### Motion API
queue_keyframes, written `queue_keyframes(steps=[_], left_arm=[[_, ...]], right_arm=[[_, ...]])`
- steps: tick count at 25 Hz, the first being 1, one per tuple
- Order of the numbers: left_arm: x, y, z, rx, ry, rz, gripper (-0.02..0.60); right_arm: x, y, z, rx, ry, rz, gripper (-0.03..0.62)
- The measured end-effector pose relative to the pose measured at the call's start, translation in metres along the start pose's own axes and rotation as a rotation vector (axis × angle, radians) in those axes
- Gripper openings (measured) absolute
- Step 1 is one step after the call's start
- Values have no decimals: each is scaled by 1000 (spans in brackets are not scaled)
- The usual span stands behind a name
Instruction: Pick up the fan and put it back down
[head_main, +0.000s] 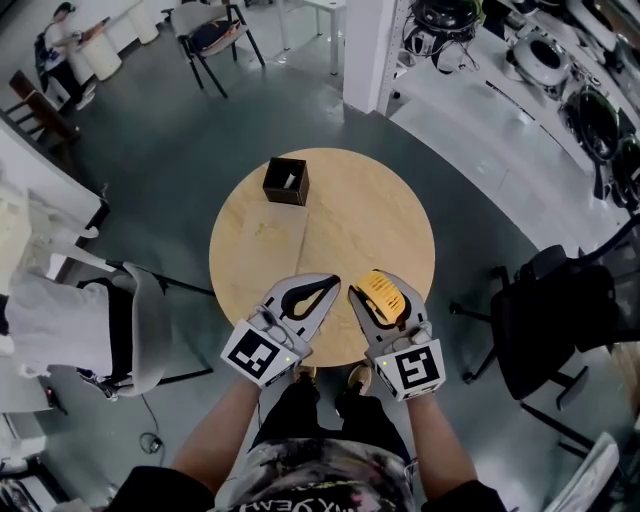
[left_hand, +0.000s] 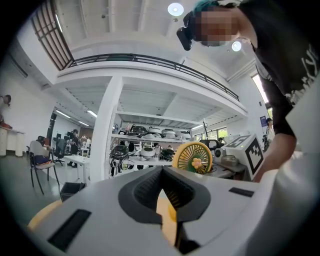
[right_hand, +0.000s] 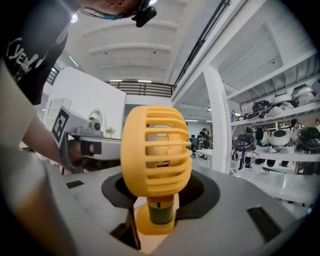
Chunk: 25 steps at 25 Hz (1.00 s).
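Fan (right_hand: 156, 160): yellow, upright; stem clamped in right gripper (head_main: 380, 298);
Right gripper: jaws narrowed onto fan stem;
Left gripper (left_hand: 162, 200): jaws together, empty;
Table (head_main: 330, 200): round, wooden, below both.

A round wooden table (head_main: 370, 215) stands on a dark grey floor (head_main: 150, 190), just below and ahead of both pairs of jaws. Past the table a white pillar (head_main: 368, 50) rises. Right of the jaws sits a black office chair (head_main: 555, 320); left of them is a pale chair (head_main: 140, 340) hung with white cloth. Far ahead of the left jaws, white shelves (left_hand: 150, 136) carry helmet-like gear under a railed mezzanine (left_hand: 150, 60). Round ceiling lights (left_hand: 175, 8) glow overhead.
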<state>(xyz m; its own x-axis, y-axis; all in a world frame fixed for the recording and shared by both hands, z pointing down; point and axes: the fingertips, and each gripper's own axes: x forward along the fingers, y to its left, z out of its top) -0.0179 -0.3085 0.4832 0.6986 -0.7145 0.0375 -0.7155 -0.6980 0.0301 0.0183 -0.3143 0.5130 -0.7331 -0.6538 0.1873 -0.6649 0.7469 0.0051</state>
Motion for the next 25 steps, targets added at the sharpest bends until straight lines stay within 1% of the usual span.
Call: queue_keyframes(steps=[4,11,14,25], left_arm=[[-4,-4,24,13,-5,2,12],[-16,-19,73,1,-27,10,12],[-18,-24,88,7,-38,9,12],[-19,-36,125,58,-63,-17,12]], right_arm=[[-10,2,27,-7,-4,-5,179],[-32,8,82,-26,-25,-2,179],[-40,10,103,-39,-41,-2,179],[-63,16,147,-66,-97,1,179]])
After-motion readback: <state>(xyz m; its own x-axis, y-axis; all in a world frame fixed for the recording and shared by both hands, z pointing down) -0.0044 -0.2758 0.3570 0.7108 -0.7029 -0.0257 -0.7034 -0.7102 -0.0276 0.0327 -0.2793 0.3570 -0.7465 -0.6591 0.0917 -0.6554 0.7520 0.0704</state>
